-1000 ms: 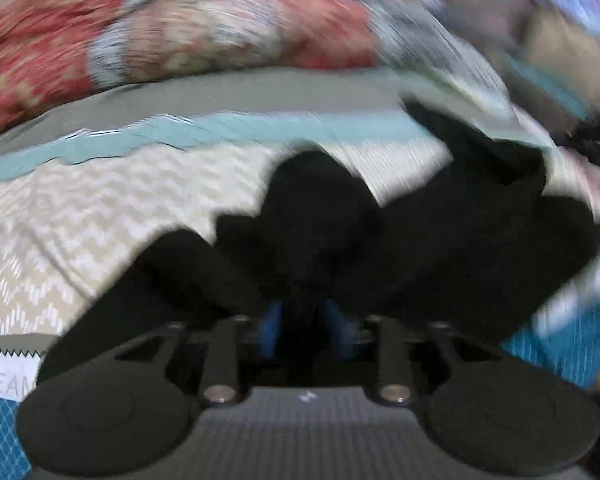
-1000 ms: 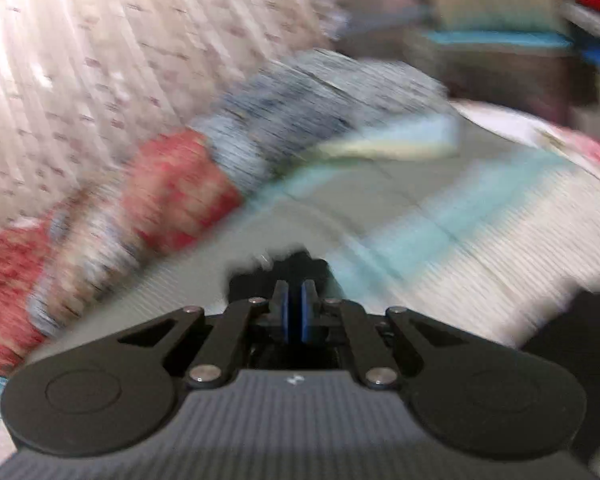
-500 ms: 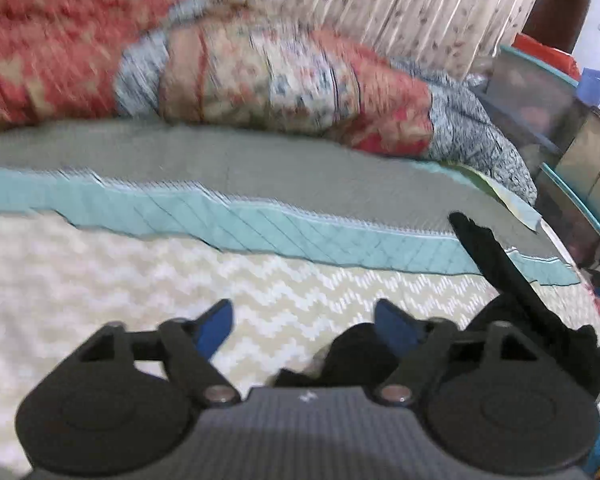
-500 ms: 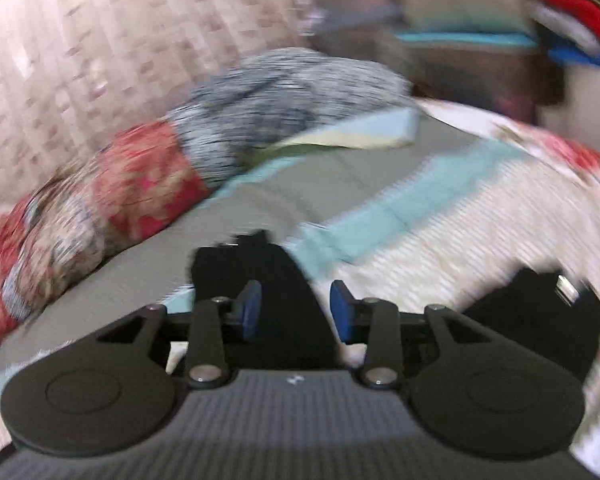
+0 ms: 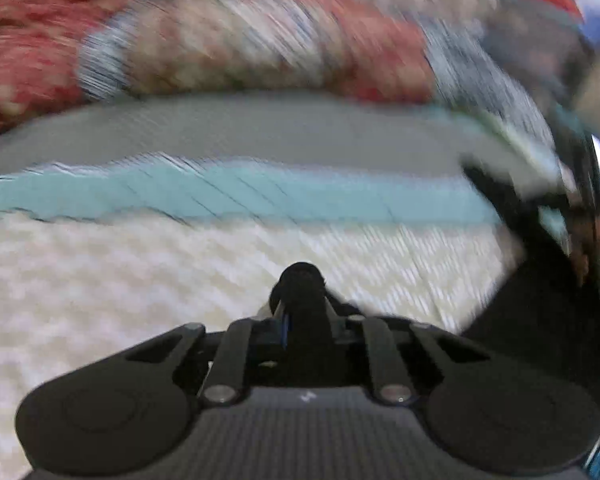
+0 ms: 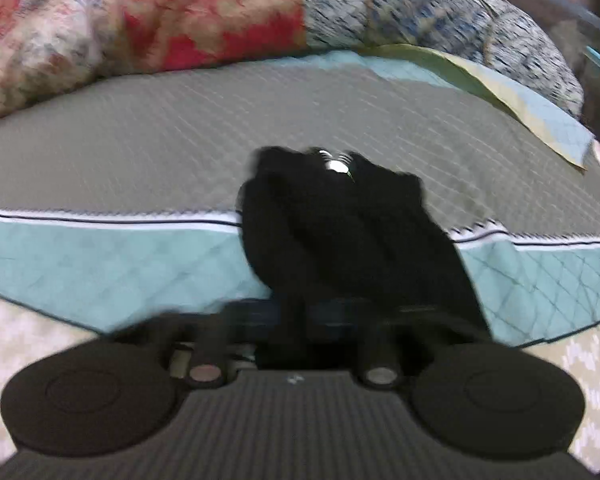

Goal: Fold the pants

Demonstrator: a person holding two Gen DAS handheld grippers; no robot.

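Quilted grey, teal and cream bedspread [image 6: 148, 148] lies ahead; both the left gripper [image 5: 300, 320] and right gripper [image 6: 296, 316] pinch crumpled black cloth pants [image 6: 340, 232] between closed fingers.

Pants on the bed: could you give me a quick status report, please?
Left gripper shut on black pants. Right gripper shut on the same fabric. Pants bunched on the quilted bedspread, not yet folded. Nothing in the way.

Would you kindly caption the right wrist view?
Right gripper shut on black pants over a quilted bedspread.
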